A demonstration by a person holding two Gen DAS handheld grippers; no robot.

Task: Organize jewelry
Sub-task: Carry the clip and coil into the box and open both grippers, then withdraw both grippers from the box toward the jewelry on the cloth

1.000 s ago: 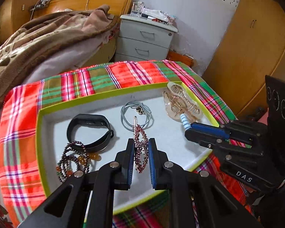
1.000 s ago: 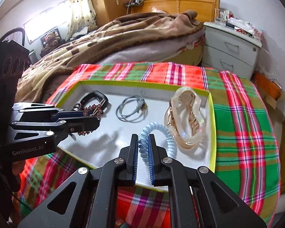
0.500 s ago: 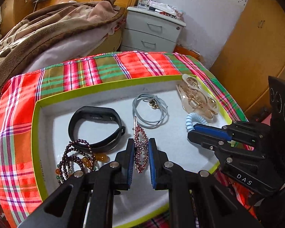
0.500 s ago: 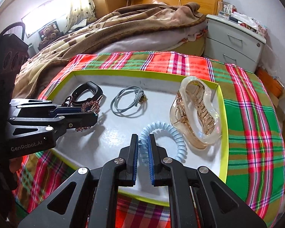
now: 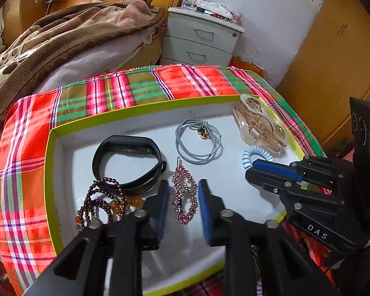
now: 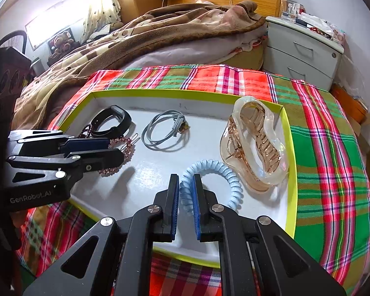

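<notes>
Bright window (image 6: 54, 22) light, fisheye edges, perhaps slight blur

Both wrist views look closely down over the tray (image 5: 52, 172) (image 6: 289, 148) from its near edge, toward the bed (image 5: 61, 39) (image 6: 160, 32); both share the tray.

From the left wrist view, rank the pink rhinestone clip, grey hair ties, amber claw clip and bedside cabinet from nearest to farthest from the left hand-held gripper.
1. Pink rhinestone clip: lying between the fingers of the left hand-held gripper.
2. Grey hair ties: mid-tray, just ahead.
3. Amber claw clip: far right corner of the tray.
4. Bedside cabinet: beyond the table, by the wall.
</notes>
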